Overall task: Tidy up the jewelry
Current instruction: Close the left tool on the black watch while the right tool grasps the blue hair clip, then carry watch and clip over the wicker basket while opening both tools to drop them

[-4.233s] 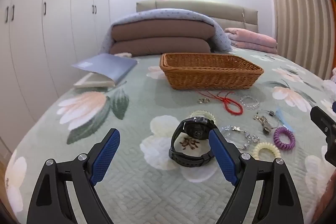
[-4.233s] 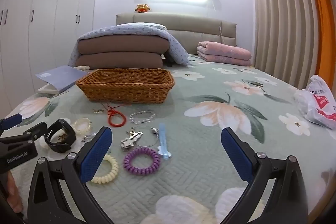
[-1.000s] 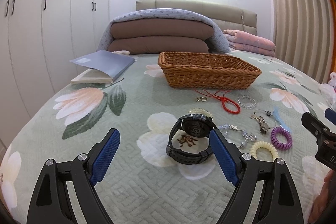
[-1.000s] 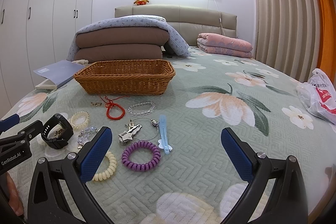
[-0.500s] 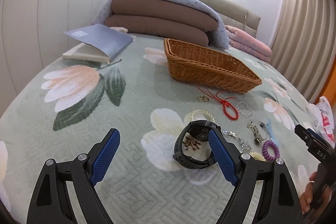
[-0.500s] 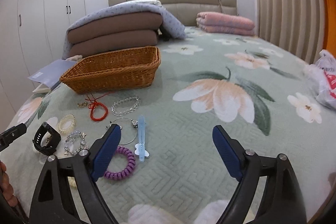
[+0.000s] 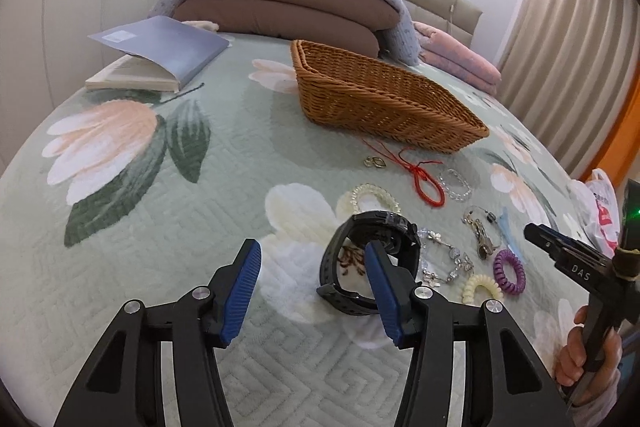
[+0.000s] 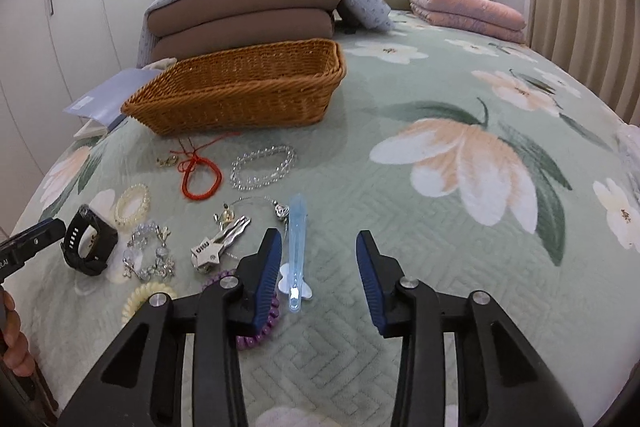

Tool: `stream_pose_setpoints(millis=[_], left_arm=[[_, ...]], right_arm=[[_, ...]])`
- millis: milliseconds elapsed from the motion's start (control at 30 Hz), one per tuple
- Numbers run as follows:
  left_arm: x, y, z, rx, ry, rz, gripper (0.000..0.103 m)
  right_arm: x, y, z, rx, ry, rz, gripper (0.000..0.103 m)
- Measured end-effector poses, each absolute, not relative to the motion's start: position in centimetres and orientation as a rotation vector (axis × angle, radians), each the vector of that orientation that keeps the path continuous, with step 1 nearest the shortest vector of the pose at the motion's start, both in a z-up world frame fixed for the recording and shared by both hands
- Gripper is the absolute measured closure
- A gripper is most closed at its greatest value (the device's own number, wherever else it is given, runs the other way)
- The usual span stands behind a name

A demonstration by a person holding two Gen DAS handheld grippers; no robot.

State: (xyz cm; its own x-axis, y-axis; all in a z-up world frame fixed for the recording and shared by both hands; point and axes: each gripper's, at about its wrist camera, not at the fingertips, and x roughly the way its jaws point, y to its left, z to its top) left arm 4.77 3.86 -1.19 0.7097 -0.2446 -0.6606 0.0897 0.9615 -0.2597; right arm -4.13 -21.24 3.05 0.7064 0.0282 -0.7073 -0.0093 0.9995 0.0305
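Jewelry (black watch [image 7: 370,263], red cord [image 7: 426,183]) lies strewn before wicker basket [image 7: 384,103].

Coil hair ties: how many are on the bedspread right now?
2. The purple coil hair tie lies at the near edge of the jewelry, partly behind the right gripper; the cream coil hair tie lies right beside it. None seem hidden.

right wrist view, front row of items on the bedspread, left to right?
black watch → beaded charm bracelet → silver keys → light blue hair clip. The purple and cream coil hair ties sit partly behind the gripper finger, so I left them out.
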Motion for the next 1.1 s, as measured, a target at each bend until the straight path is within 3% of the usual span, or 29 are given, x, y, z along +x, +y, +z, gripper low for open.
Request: stream_pose_setpoints(millis=[167, 367, 567, 600, 667, 1100], left_arm=[[5.1, 3.4, -1.4, -0.199, 0.779, -0.209, 0.059], [5.8, 3.1, -1.6, -0.199, 0.795, -0.232, 0.074], [6.8, 2.8, -2.4, -0.207, 0.833, -0.229, 0.076], [7.0, 2.7, -2.5, -0.206, 0.843, -0.227, 0.078], [7.2, 2.6, -2.8, -0.212, 0.850, -0.234, 0.089], [6.6, 2.8, -2.5, -0.232, 0.805, -0.206, 0.092]], right_arm=[[-3.3, -20.5, 2.5, -0.012, 0.823, 0.025, 0.064], [-1.8, -20.5, 1.6, -0.010, 0.889, 0.039, 0.076], [-1.4, -19.4, 1.0, -0.063, 0.903, 0.035, 0.080], [-1.4, -19.2, 1.0, -0.074, 0.900, 0.034, 0.087], [-1.5, -18.9, 0.9, -0.093, 0.894, 0.028, 0.090], [-2.8, -19.3, 1.8, -0.053, 0.822, 0.033, 0.091]])
